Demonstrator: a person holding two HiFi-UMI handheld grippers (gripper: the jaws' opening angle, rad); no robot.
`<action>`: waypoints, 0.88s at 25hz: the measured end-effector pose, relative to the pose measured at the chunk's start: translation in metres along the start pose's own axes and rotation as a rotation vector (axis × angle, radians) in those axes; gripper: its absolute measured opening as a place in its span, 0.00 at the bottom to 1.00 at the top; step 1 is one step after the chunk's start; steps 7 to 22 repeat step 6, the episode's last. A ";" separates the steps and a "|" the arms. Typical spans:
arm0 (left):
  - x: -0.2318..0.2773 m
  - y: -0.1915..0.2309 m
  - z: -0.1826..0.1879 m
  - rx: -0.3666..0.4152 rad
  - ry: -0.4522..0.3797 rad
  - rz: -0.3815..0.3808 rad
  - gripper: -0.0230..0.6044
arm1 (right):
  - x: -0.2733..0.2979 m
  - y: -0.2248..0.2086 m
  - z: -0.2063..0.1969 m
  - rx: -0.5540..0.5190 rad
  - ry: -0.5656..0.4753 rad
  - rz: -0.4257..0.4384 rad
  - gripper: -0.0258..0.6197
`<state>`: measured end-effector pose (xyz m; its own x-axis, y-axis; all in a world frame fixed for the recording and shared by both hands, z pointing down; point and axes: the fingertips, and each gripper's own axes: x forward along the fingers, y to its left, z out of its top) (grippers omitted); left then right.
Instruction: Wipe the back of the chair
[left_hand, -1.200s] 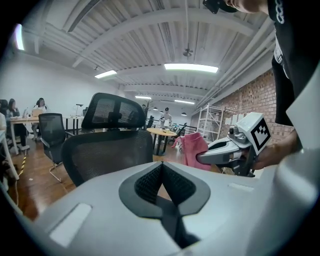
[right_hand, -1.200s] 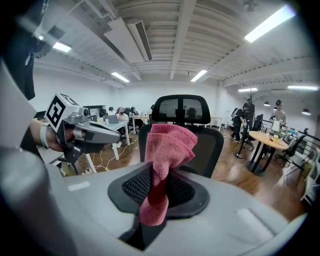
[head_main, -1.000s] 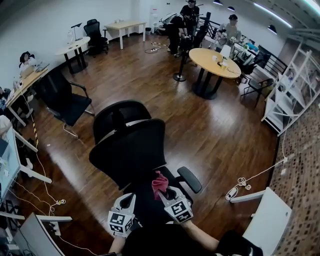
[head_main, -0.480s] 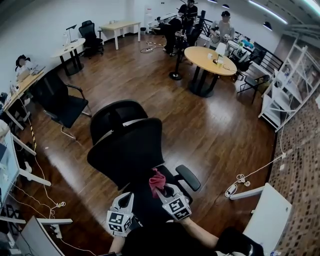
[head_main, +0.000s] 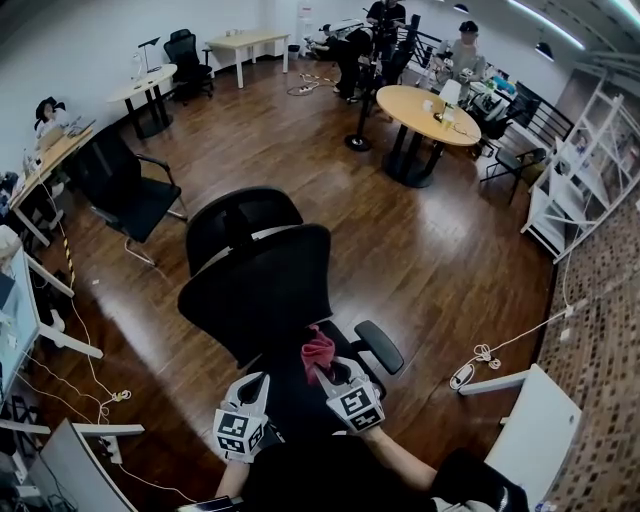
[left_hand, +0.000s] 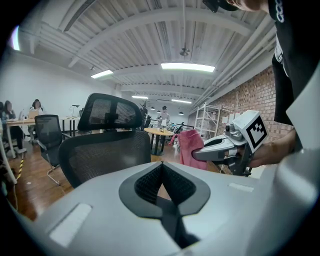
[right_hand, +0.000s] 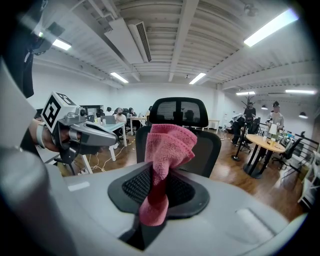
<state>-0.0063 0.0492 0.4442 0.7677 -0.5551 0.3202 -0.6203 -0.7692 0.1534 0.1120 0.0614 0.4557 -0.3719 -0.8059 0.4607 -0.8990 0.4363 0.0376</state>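
A black mesh office chair stands in front of me, its backrest (head_main: 262, 290) and headrest (head_main: 243, 224) in the middle of the head view. My right gripper (head_main: 328, 370) is shut on a pink cloth (head_main: 318, 350) and hovers over the seat, just short of the backrest's lower edge. In the right gripper view the pink cloth (right_hand: 167, 150) sticks up from the jaws, with the backrest (right_hand: 212, 150) behind it. My left gripper (head_main: 254, 388) is beside it on the left, shut and holding nothing. The left gripper view shows the backrest (left_hand: 107, 155) and the right gripper's cloth (left_hand: 190, 147).
The chair's armrest (head_main: 380, 350) juts out right of my right gripper. Another black chair (head_main: 125, 200) stands at the left by a desk. A round wooden table (head_main: 430, 112) and several people are far back. Cables (head_main: 480, 360) lie on the wooden floor at the right.
The head view has shifted slightly. Both grippers stay in about the same place over the seat, the right one still shut on the pink cloth.
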 end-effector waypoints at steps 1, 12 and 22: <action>0.000 0.000 0.000 0.001 0.001 0.000 0.02 | 0.000 0.000 0.000 0.001 -0.001 0.000 0.15; 0.008 -0.002 0.000 0.004 -0.004 -0.021 0.02 | -0.001 -0.005 -0.003 0.006 0.001 -0.017 0.15; 0.008 -0.002 0.000 0.004 -0.004 -0.021 0.02 | -0.001 -0.005 -0.003 0.006 0.001 -0.017 0.15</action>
